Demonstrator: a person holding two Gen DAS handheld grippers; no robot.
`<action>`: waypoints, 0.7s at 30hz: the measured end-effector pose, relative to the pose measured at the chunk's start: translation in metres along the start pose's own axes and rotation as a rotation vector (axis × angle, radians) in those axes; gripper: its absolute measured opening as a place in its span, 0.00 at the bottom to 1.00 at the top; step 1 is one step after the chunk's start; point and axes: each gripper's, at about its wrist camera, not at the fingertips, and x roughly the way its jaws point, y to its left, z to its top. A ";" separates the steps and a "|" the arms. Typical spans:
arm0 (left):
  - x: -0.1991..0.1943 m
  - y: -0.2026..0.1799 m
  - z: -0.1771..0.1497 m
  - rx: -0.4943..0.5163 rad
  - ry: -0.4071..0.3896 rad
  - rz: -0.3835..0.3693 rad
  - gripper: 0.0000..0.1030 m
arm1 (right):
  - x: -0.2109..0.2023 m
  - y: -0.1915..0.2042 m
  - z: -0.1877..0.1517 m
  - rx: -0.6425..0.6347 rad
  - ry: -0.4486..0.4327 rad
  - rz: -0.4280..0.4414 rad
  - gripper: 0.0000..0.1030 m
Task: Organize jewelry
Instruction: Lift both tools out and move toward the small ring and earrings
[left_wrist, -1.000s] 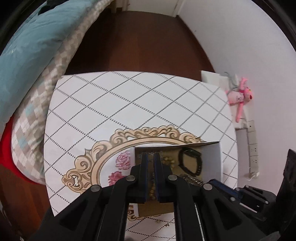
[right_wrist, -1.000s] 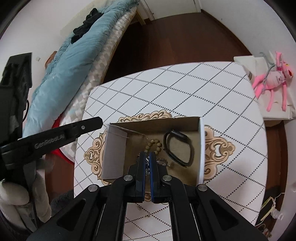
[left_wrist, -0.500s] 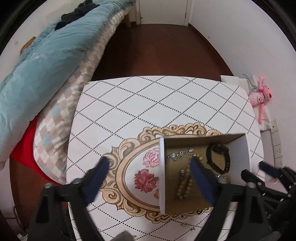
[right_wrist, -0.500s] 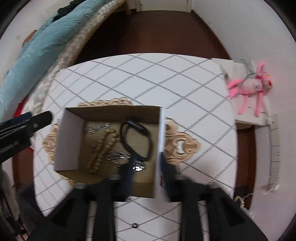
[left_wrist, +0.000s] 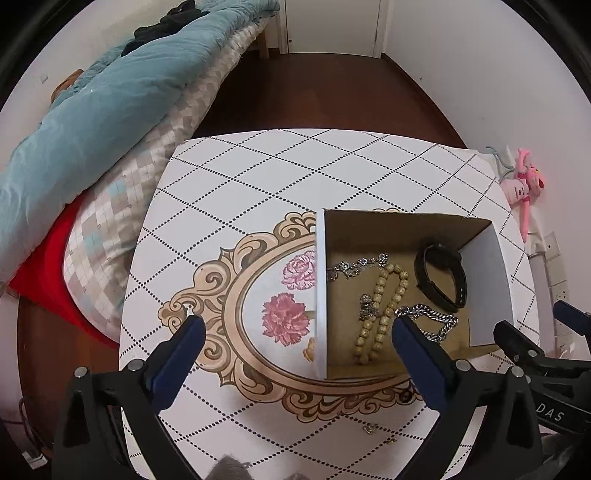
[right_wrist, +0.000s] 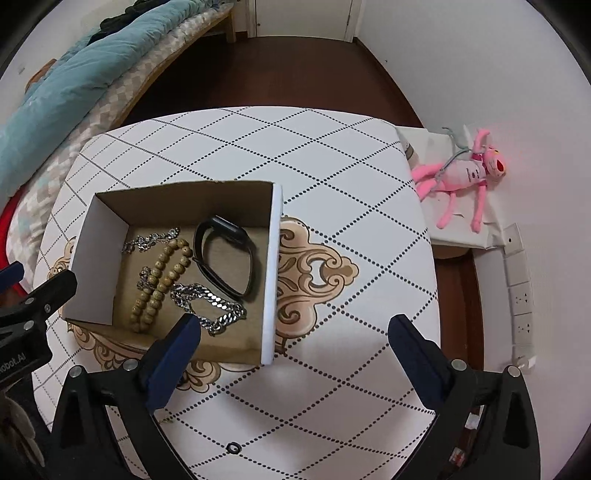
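Left wrist view: left gripper (left_wrist: 293, 326) is spread wide and holds nothing, hanging above the near-left wall of the cardboard box (left_wrist: 320, 295). Inside the box: wooden bead bracelet (left_wrist: 382, 314), black smart band (left_wrist: 441, 282), chunky silver chain (left_wrist: 430, 321), thin silver chain (left_wrist: 356, 264) toward the far-left corner. Judgement: most of the jewelry is sorted. Left over on the patterned table (left_wrist: 258, 173), near side of the box: two small metal pieces, probably earrings (left_wrist: 370, 428). The right tool at the frame edge reads "DAS", the rest cut off.

Right wrist view: right gripper (right_wrist: 293, 326) is also splayed and empty, over the box's near-right wall. Same four pieces sit in the box. A small black ring (right_wrist: 234, 448) lies on the table on the near side of the box, still to collect. The left tool's label reads "obot.AI", start cut off. Print on the pink plush (right_wrist: 463, 171) beyond the table is too small to read.
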 end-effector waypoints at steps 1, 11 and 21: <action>-0.001 -0.001 -0.001 0.001 -0.004 -0.001 1.00 | -0.001 0.000 -0.001 0.003 -0.003 0.001 1.00; -0.040 -0.006 -0.018 -0.006 -0.078 -0.006 1.00 | -0.040 -0.001 -0.014 0.017 -0.100 -0.006 1.00; -0.108 -0.006 -0.036 -0.016 -0.185 -0.011 1.00 | -0.110 -0.007 -0.040 0.045 -0.224 0.008 1.00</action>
